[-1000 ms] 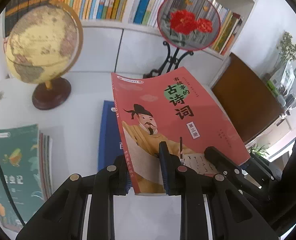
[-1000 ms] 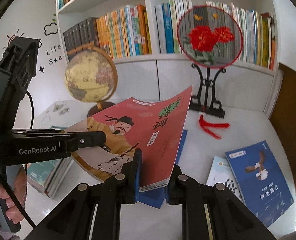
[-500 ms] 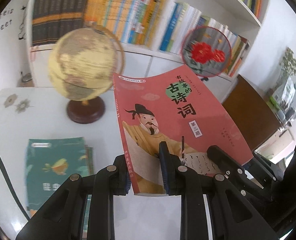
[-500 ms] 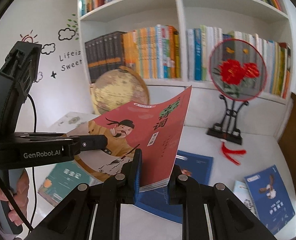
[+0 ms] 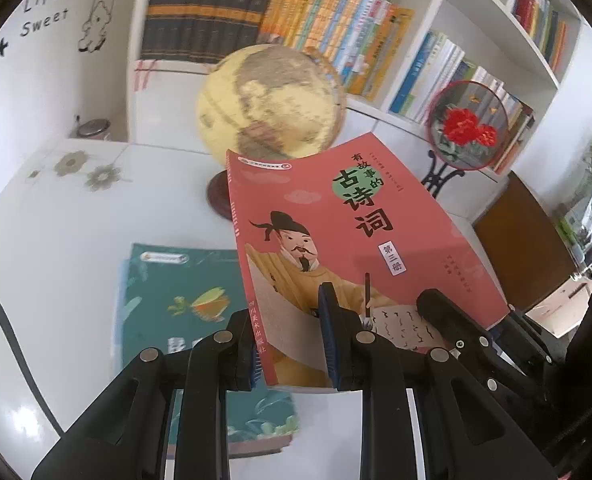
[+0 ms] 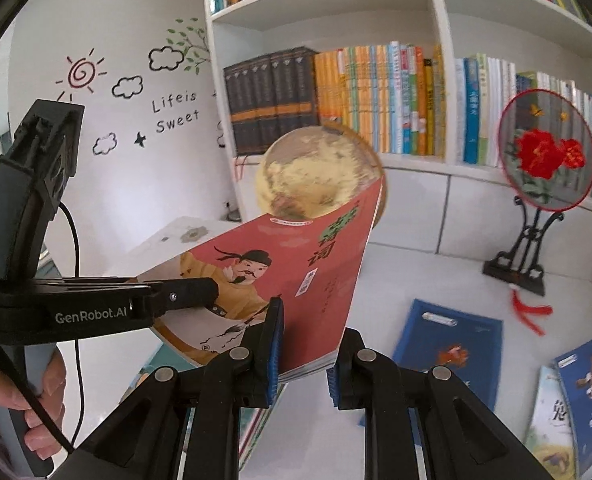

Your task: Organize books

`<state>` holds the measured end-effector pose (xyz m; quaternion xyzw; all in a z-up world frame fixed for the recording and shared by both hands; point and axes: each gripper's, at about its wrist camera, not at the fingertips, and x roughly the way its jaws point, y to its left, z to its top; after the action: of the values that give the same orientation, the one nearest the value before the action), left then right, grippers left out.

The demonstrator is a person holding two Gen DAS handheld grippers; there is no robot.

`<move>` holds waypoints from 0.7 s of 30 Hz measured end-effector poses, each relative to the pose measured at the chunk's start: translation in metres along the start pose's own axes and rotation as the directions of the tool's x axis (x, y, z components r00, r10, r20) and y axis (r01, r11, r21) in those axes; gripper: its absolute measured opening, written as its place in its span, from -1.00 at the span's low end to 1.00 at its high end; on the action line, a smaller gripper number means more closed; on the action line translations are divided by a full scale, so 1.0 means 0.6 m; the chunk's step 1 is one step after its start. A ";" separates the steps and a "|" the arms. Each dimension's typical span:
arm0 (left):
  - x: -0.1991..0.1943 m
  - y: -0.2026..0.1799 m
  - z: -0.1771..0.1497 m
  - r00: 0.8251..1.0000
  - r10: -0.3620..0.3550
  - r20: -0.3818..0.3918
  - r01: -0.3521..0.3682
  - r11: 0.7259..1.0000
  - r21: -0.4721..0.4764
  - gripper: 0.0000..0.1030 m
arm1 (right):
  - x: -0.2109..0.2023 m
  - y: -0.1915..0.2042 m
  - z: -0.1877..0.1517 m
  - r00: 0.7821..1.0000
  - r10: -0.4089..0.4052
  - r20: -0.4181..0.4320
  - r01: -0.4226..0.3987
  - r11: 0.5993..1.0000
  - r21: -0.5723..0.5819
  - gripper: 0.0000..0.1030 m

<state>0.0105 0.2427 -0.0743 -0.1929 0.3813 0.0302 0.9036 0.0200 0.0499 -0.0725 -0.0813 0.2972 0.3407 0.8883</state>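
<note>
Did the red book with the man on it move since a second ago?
Yes. The red book, held in both grippers, went left: it was over a blue book, now it hangs over the green book.

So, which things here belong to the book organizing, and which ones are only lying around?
Belongs to the job:
- red poetry book, gripped by left claw and right claw
- green book stack
- blue book
- bookshelf

Just lying about:
- globe
- embroidered fan on stand
- red tassel

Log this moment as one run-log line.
left gripper: shut on red book | right gripper: shut on red book | book: above table, over green book
</note>
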 end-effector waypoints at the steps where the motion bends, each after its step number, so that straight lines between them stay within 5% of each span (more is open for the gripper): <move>1: -0.001 0.007 -0.003 1.000 0.007 -0.004 -0.007 1.000 -0.005 -0.60 | 0.005 0.006 -0.001 1.000 0.007 -0.008 -0.007 1.000 -0.003 -0.66; 21: -0.001 0.136 -0.080 0.994 0.075 -0.084 -0.083 0.991 -0.105 -0.59 | 0.077 0.114 -0.058 0.987 0.100 -0.128 -0.096 0.995 0.034 -0.66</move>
<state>-0.0391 0.3005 -0.1308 -0.2275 0.4220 0.0790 0.8740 -0.0138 0.1151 -0.1237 -0.0762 0.3626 0.3737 0.8503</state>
